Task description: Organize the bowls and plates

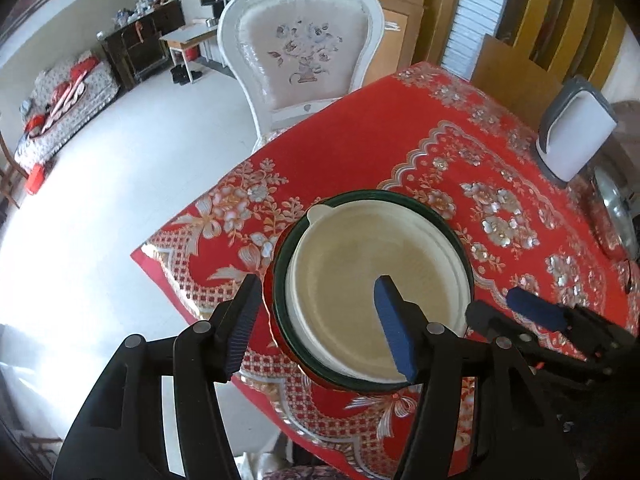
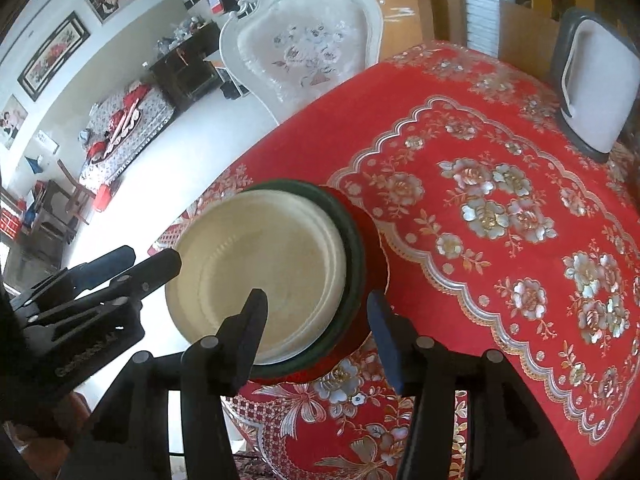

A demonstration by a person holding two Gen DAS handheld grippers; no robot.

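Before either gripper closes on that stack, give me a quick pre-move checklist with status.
1. Left gripper open, straddling the stack's left rim: ok.
2. Right gripper open, straddling the right rim: ok.
3. Cream plate nested inside the green-rimmed dish: ok.
4. Red plate under the stack, also between the fingers: cannot tell.
5. Stack fully on the tablecloth, not overhanging the near edge: ok, though close.
6. Napkin holder far from the stack: ok.

A cream plate (image 1: 376,284) sits stacked on a green-rimmed plate (image 1: 280,276) near the red tablecloth's (image 1: 400,152) front edge, the left gripper (image 1: 316,320) spread wide over its left rim.
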